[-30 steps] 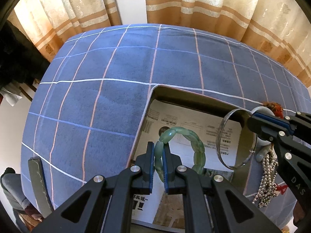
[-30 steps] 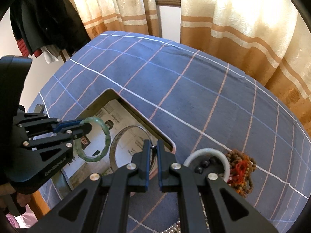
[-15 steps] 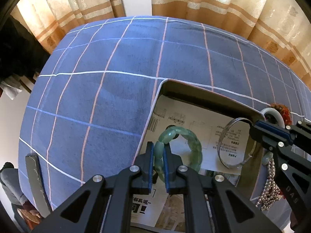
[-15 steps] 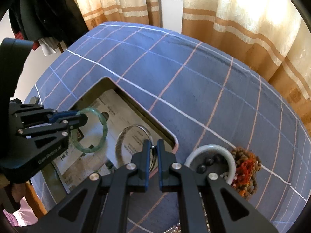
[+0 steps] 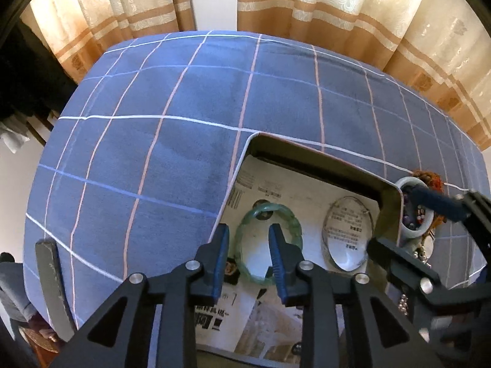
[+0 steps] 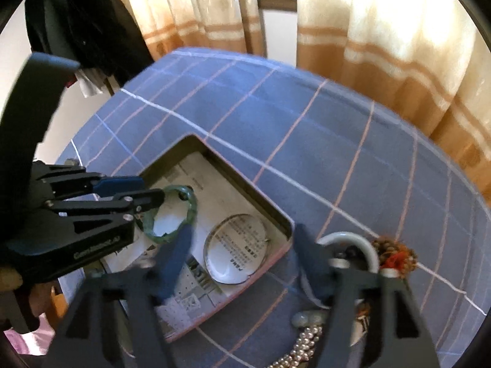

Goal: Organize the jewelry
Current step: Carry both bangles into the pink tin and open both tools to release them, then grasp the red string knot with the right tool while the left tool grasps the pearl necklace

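Observation:
A green jade bangle (image 5: 294,227) lies flat on the newspaper inside the open box (image 5: 307,148). My left gripper (image 5: 249,254) hangs over it with jaws opening; the bangle's near rim runs between the fingers, and the pads stand clear of it. To its right a thin silver bangle (image 5: 326,230) lies flat by the box's right wall. In the right wrist view my right gripper (image 6: 242,245) stands over the silver bangle (image 6: 211,239), jaws opening wide, touching nothing. The left gripper (image 6: 153,190) shows there at the green bangle (image 6: 191,205).
The box sits on a blue checked cloth (image 5: 172,159). Right of the box stand a white bowl (image 6: 346,237) of beads, a brown bead string with a red tassel (image 6: 396,254), pale jade pieces (image 6: 307,319) and a pearl strand (image 6: 300,346). Curtains (image 5: 337,6) hang behind.
Both grippers held their bangles upright over the box; now both jaws have opened and the green and silver bangles lie flat on the newspaper.

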`<action>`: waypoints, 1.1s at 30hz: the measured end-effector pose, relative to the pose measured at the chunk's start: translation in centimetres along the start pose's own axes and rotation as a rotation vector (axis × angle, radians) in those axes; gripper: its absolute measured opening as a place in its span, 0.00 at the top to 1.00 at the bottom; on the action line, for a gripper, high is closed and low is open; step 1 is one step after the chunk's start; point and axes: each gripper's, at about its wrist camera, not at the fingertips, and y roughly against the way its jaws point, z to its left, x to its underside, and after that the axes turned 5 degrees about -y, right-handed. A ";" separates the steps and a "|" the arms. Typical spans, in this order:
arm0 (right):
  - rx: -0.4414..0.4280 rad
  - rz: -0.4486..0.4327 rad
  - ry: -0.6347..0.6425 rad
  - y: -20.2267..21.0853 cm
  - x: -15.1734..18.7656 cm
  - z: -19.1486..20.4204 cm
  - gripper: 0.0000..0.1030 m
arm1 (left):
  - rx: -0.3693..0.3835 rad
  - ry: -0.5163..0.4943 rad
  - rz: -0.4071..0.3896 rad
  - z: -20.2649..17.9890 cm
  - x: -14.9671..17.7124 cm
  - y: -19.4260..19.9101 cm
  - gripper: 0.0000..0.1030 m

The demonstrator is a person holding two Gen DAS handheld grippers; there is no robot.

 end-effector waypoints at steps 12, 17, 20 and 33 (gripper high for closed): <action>0.131 -0.011 -0.146 6.2 6.1 -7.4 0.24 | 0.016 -0.021 -0.001 -1.3 2.2 2.4 0.72; 0.195 0.021 -0.274 7.5 9.5 -11.3 0.24 | 0.044 -0.040 0.000 -3.0 3.6 3.0 0.72; 0.211 0.031 -0.309 8.0 11.2 -12.1 0.24 | 0.052 -0.058 0.005 -4.3 4.4 3.2 0.72; 0.069 0.061 -0.170 6.8 13.4 -8.0 0.24 | 0.055 -0.097 0.036 -8.0 6.5 3.2 0.72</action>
